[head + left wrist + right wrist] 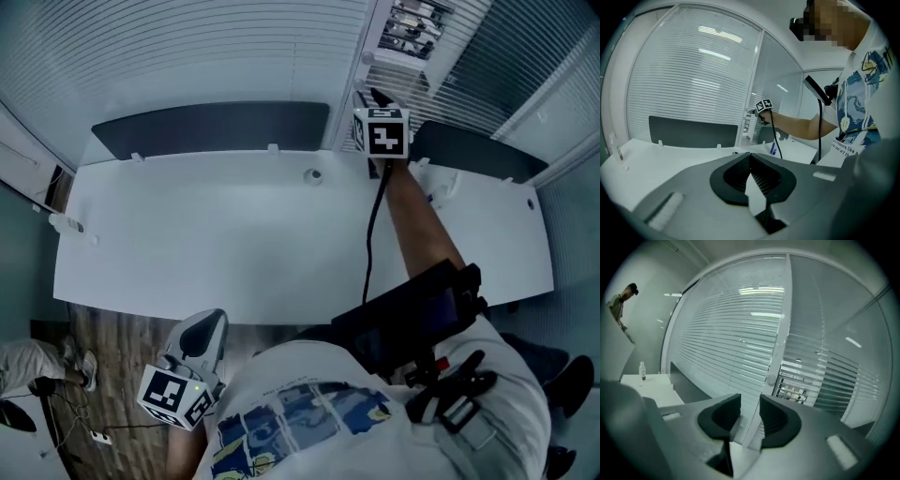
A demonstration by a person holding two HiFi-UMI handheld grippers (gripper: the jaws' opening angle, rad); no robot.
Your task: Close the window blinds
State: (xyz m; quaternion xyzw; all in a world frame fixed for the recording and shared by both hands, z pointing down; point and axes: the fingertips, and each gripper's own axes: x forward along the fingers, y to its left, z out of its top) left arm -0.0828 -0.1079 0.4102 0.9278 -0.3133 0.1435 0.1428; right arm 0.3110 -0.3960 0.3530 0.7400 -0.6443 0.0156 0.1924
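The left blind (187,56) hangs behind the desk with its slats nearly flat and pale. The right blind (525,66) looks darker, and in the right gripper view its slats (834,376) stand apart, showing a room beyond. A white window post (780,338) with a round knob divides them. My right gripper (375,97) is stretched over the desk up to this post; its jaws (750,420) stand a narrow gap apart, and I see nothing clearly held. My left gripper (202,333) hangs low beside the person's body, its jaws (750,155) touching at the tips with nothing between.
A white desk (234,234) lies between the person and the window, with a dark panel (216,127) along its back. A black cable (373,234) runs along the right arm. A blue pen (773,148) lies on the desk. Another person (618,305) stands far left.
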